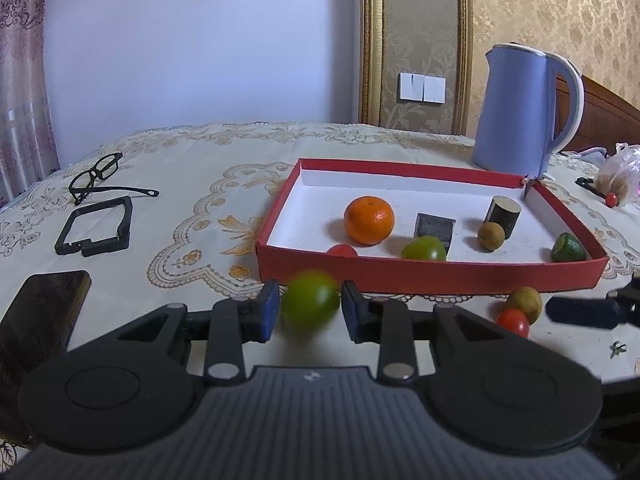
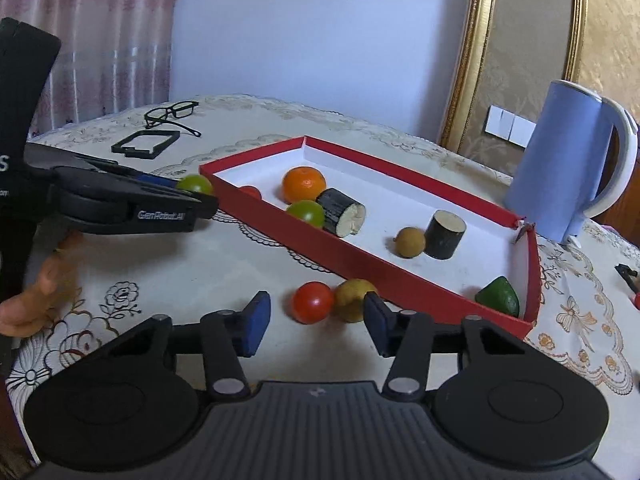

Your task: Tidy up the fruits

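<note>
My left gripper is shut on a green tomato, held just in front of the red box; the same tomato shows in the right wrist view. The box holds an orange, a red tomato, a green tomato, a small brown fruit, a green fruit piece and two dark cut chunks. My right gripper is open around a red tomato and a yellowish fruit on the cloth; its right pad is against the yellowish fruit, its left pad apart.
A blue kettle stands behind the box's far right corner. Glasses, a black square frame and a dark phone lie to the left. A plastic bag sits far right. A person's hand rests at the table's left.
</note>
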`<state>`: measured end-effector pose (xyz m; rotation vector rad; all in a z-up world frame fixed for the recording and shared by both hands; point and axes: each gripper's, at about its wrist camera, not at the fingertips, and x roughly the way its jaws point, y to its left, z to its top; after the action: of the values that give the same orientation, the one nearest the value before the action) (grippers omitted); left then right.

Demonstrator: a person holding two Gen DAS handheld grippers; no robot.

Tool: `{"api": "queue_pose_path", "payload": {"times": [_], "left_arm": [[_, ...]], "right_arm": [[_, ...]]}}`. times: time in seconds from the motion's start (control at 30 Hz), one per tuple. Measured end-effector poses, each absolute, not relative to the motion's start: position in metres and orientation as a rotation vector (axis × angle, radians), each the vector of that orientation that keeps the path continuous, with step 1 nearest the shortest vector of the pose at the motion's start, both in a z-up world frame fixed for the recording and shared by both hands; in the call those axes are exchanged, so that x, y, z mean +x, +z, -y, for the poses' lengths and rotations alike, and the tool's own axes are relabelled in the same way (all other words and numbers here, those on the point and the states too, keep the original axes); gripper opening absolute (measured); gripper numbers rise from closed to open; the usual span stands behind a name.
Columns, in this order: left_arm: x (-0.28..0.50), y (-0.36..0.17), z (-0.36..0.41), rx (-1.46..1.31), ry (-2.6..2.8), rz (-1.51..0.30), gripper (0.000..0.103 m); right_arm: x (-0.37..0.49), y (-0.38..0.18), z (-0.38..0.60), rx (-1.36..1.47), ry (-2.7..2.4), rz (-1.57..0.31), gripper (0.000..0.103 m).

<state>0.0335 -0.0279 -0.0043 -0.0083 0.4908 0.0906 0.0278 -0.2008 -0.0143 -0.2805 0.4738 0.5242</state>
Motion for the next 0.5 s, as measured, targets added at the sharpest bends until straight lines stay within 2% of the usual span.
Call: {"api": "queue_pose_path", "payload": {"times": [0.2,0.37,0.5], "left_arm": [[0.033,-0.004,0.028,-0.009,0.091,-0.484,0.031],[0.032,-0.004,0.027,-0.008,0.091,-0.484,0.031],[0.032,-0.004,0.029,0.002,0.101,-0.483,0.035]], "right_arm": [[0.033,-0.009,0.205,-0.246,0.507,-0.464,0.049],[0.053,-0.011,0.228,-0.104,0.473,-0.506,0.049],[0.050,-0.012,0.228,-0.164,0.411,-0.485,0.049]]}}
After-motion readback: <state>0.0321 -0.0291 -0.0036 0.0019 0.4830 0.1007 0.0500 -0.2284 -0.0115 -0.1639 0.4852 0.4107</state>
